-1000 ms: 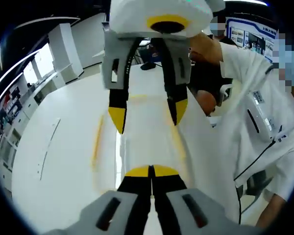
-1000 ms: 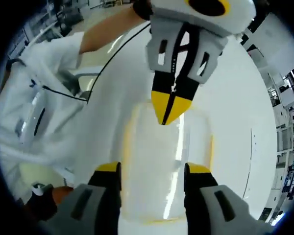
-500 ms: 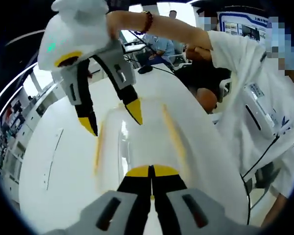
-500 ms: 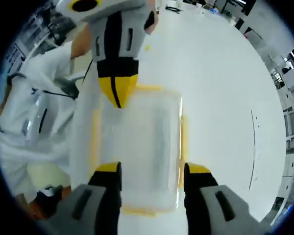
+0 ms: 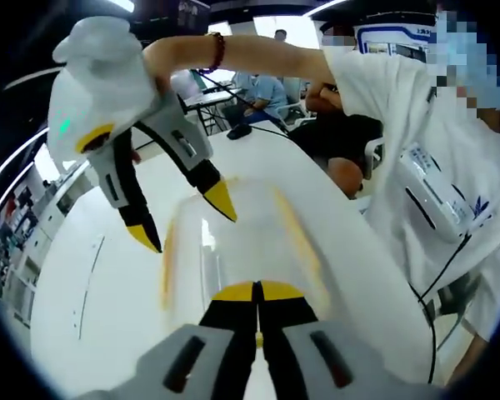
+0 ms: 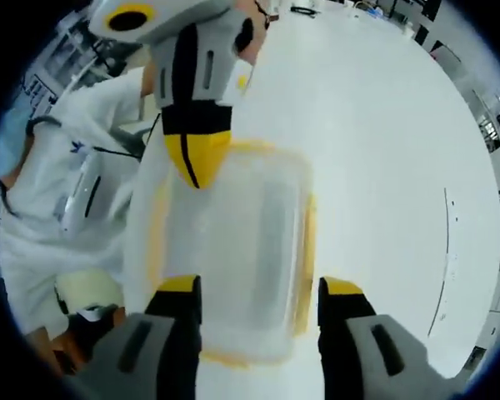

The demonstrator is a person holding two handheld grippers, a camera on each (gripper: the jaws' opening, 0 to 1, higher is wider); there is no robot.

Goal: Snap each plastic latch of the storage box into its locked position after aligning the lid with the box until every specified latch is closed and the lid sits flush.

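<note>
Left gripper view: you are keeping your left gripper (image 5: 257, 293) pressed together over the near end of the storage box (image 5: 233, 250). Your right gripper (image 5: 183, 218), jaws spread apart, is swinging from above the lid toward the yellow latch (image 5: 167, 262) on the box's long side, suggesting that latch is next to snap. Right gripper view: your right gripper (image 6: 260, 293) is straddling the clear lid (image 6: 233, 242). Box is resting on a white table (image 6: 383, 150); an office with seated people (image 5: 258, 87) is lying beyond.
</note>
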